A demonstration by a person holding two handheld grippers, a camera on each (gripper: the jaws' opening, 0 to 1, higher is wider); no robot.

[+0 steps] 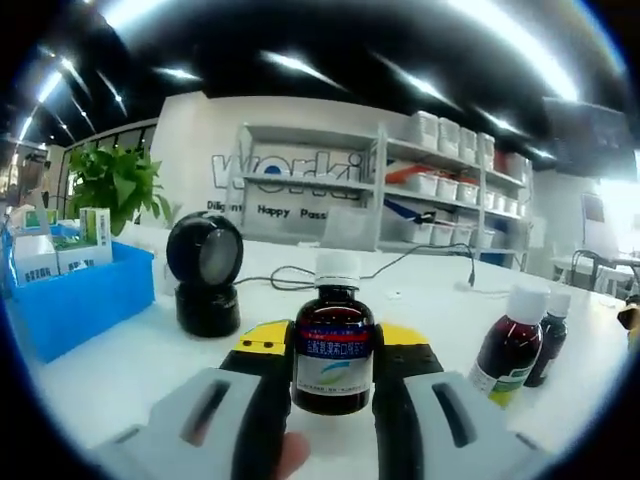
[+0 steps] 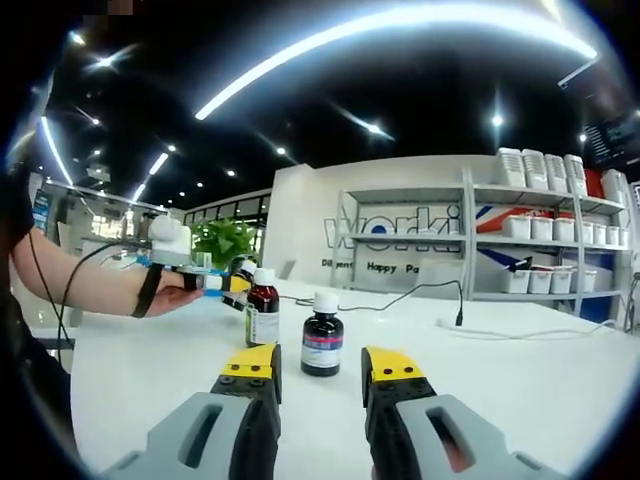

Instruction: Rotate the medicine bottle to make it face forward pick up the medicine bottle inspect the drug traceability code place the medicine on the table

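White table [image 1: 130,360] holds a black scanner [image 1: 205,272] and blue bin [image 1: 75,295] left of the left gripper [image 1: 333,375], which squeezes a medicine bottle [image 1: 333,345]. Two more bottles [image 1: 510,345] stand to its right. Right gripper [image 2: 320,375] is open and holds nothing, with a bottle [image 2: 322,340] just ahead.

My left gripper view looks low along the white table [image 1: 130,370], level and very near a medicine bottle [image 1: 333,345], facing the shelving [image 1: 440,190]. My right gripper view sits further back, facing the same shelving [image 2: 520,240] and table [image 2: 520,390].

bright ceiling strips [image 2: 400,20], glare, fisheye-warped edges
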